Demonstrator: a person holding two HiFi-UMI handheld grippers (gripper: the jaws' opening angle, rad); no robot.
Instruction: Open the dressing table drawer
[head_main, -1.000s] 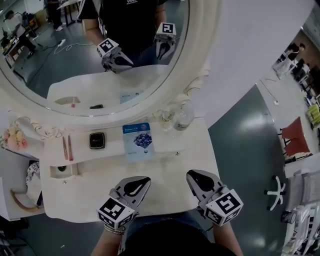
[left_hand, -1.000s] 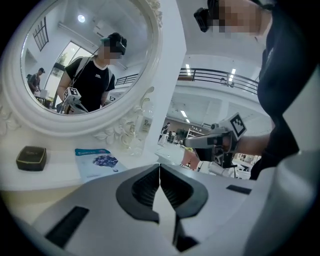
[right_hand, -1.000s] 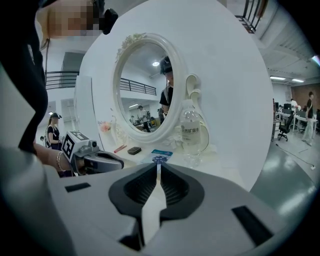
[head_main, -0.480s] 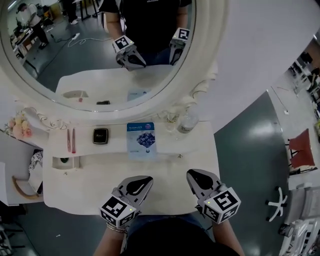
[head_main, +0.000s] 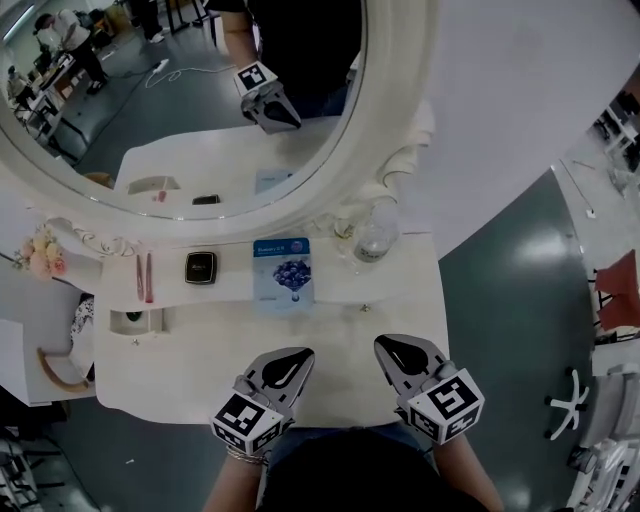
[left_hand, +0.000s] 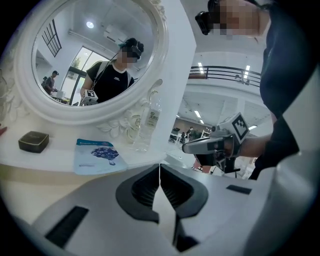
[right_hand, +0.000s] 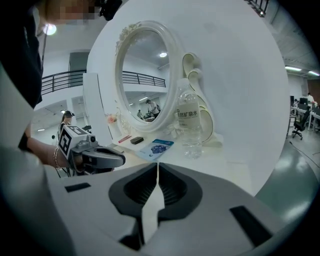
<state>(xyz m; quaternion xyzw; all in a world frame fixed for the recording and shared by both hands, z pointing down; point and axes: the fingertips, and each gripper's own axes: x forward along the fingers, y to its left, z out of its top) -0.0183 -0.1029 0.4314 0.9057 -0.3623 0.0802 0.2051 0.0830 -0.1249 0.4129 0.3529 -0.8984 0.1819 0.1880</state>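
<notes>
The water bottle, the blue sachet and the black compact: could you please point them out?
water bottle (right_hand: 189, 117), right gripper view, its label.
blue sachet (head_main: 282, 272), head view, its middle.
black compact (head_main: 200, 267), head view, its lid.

Probably an open-plan office or lab hall; a white dressing table (head_main: 410, 300) stands on glossy grey floor (head_main: 500, 290); a swivel-chair base (head_main: 572, 385) nearby; a railed mezzanine (left_hand: 225, 73) overhead.

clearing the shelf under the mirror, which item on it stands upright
The clear plastic water bottle; the blue rectangular packet, black square case and thin pink sticks lie flat.
</notes>
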